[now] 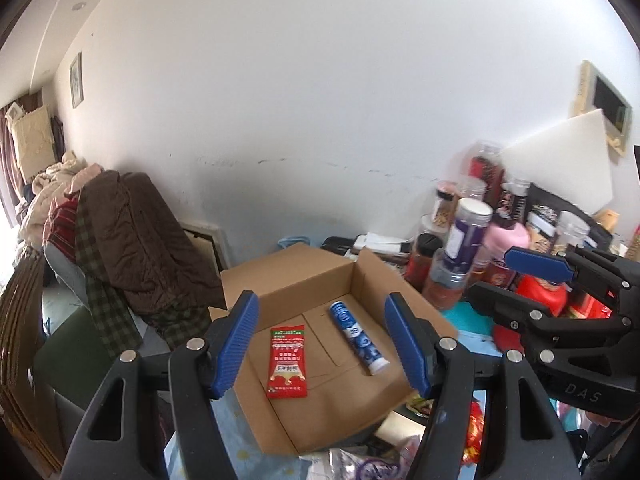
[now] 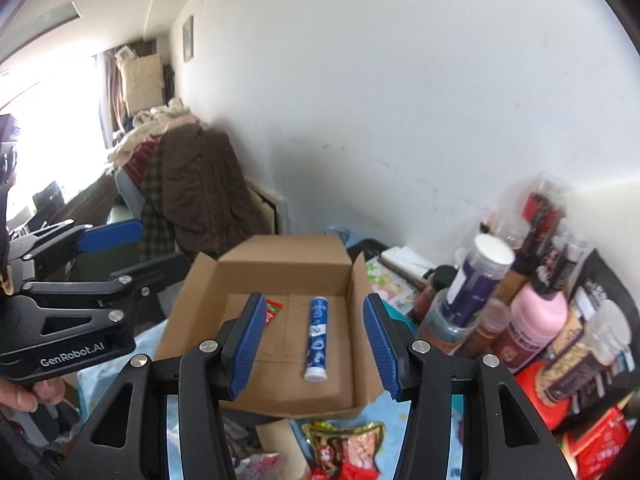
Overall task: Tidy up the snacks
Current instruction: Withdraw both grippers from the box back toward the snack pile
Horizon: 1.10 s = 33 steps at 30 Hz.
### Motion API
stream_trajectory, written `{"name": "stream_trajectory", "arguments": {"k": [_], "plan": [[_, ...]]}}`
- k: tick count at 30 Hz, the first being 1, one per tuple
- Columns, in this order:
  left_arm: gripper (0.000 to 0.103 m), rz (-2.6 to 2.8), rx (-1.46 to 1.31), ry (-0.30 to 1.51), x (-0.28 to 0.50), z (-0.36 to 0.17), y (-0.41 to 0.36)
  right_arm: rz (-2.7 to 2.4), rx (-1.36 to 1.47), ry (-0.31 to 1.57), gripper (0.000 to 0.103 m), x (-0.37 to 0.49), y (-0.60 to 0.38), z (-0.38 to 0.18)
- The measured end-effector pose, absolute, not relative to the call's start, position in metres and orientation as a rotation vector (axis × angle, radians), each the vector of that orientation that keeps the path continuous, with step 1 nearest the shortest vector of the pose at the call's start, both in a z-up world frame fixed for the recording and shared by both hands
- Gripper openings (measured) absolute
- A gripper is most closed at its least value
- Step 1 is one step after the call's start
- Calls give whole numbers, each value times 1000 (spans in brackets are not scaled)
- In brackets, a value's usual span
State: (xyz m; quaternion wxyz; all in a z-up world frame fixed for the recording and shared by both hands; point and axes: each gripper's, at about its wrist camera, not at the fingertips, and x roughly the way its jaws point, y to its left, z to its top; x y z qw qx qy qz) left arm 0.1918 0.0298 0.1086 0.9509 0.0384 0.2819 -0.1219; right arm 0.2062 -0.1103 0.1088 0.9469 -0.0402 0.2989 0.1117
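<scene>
Cardboard box (image 1: 288, 280) sits open on table w/ red sachet (image 1: 286, 361) and blue tube (image 1: 359, 336) lying flat inside, apart. Left gripper (image 1: 322, 344) and right gripper (image 2: 314, 346) hover above it, jaws apart, nothing held. Jars (image 2: 536, 320) crowd the right.

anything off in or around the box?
Box contents look tidy: red sachet and blue tube lie flat in the cardboard box. Odd bit: the purple jar in the right-hand pile sits tilted atop another jar.
</scene>
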Motion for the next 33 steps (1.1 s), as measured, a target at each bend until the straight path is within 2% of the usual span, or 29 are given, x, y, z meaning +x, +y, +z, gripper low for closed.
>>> {"name": "stream_trajectory", "arguments": {"k": [1, 3, 4, 13, 14, 15, 17, 33], "plan": [[65, -253, 80, 564, 185, 112, 29, 226, -84, 594, 57, 199, -111, 112], [77, -257, 82, 548, 173, 117, 28, 222, -91, 572, 57, 185, -112, 118], [79, -256, 82, 532, 164, 121, 28, 219, -92, 561, 57, 177, -112, 121], [83, -276, 106, 465, 108, 136, 24, 187, -75, 461, 81, 110, -121, 135], [87, -280, 107, 458, 103, 136, 24, 183, -75, 450, 83, 102, -121, 135], [96, -283, 107, 454, 97, 136, 24, 179, -74, 444, 84, 97, -122, 135], [102, -291, 106, 436, 85, 135, 22, 172, -67, 437, 85, 86, -124, 135], [102, -348, 134, 461, 19, 96, 16, 165, 33, 473, 87, 18, -137, 87]]}}
